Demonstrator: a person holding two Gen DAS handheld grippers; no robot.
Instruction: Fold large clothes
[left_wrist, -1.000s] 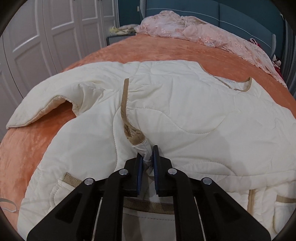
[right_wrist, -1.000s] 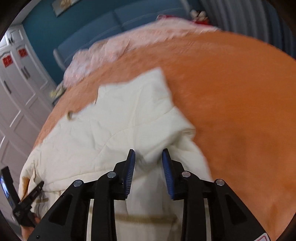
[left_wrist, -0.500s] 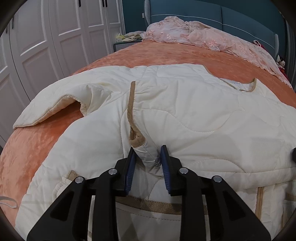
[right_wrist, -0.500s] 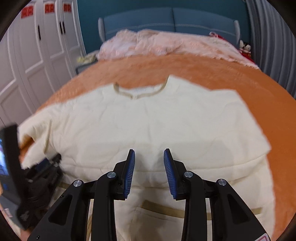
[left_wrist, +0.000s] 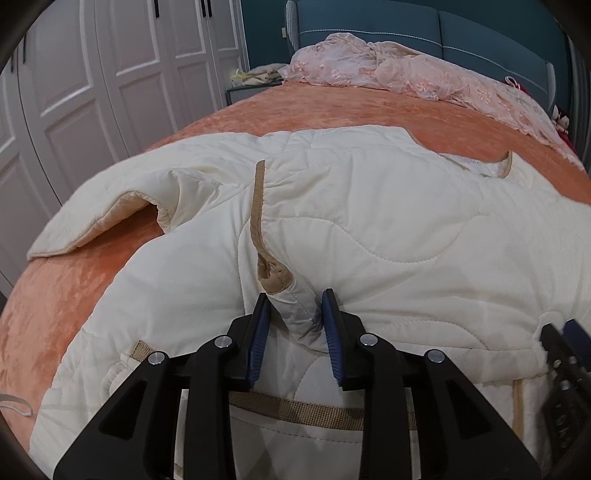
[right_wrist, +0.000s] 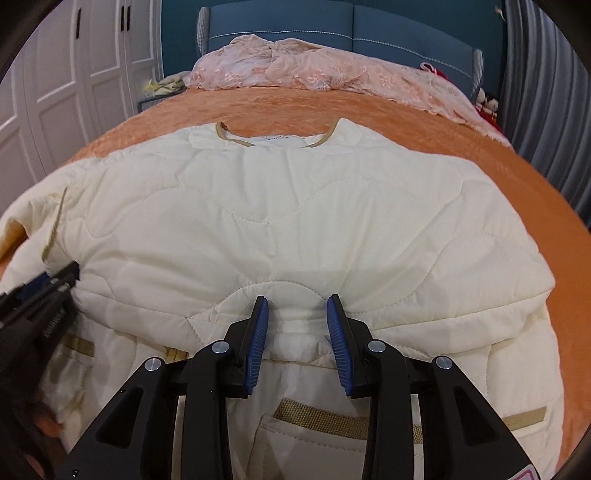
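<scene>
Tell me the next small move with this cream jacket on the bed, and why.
Probably draw the left gripper back off the sleeve cuff. Its jaws are open with the cuff loose between them, lying across the jacket, and the right gripper is open too.

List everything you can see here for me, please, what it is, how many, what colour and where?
Jacket: one, cream with tan trim, spread on the bed, sleeves folded in.
Bedspread: one, orange, covering the bed.
Lace cloth: one, pink, bunched at the head of the bed.
Headboard: one, blue, behind the lace cloth.
Wardrobe doors: several, white, left of the bed.
Left gripper: one, black with blue pads, open around a pinched-up ridge of jacket.
Right gripper: one, black with blue pads, open over the jacket's lower middle.
</scene>
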